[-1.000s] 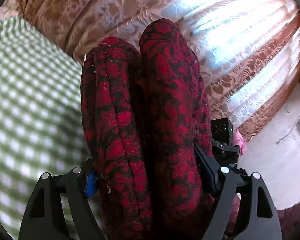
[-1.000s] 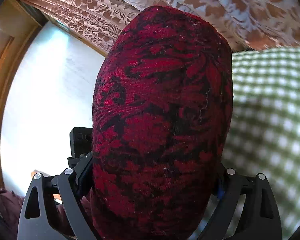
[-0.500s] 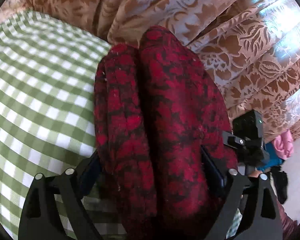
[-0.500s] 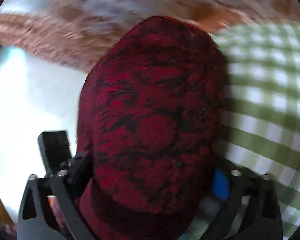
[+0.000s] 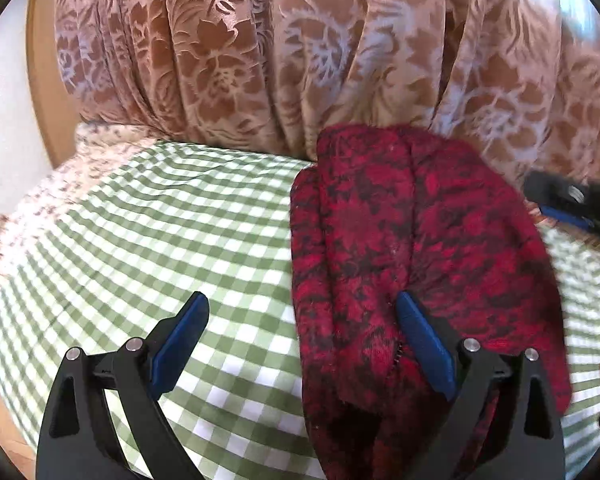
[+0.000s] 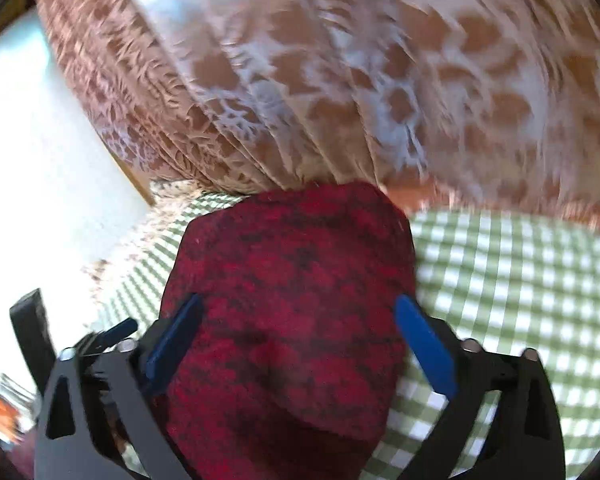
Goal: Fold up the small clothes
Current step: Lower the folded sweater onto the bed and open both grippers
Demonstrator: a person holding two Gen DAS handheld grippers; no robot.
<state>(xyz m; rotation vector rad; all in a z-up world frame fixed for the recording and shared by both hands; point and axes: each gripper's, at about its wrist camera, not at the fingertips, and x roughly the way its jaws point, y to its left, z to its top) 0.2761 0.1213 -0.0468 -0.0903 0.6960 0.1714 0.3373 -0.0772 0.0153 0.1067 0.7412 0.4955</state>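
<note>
Left gripper (image 5: 302, 320) jaws opening, right gripper (image 6: 298, 320) jaws closing w/ red garment (image 5: 412, 248) between, at checked cloth's (image 5: 180, 220) far edge.

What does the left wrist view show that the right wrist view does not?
Only the left view: the right claw at the right edge, and the left claw, opening, with bare cloth beside its left finger. Only the right view: the right claw closing astride the garment. Both: the red garment, the checked cloth, the curtain.
</note>
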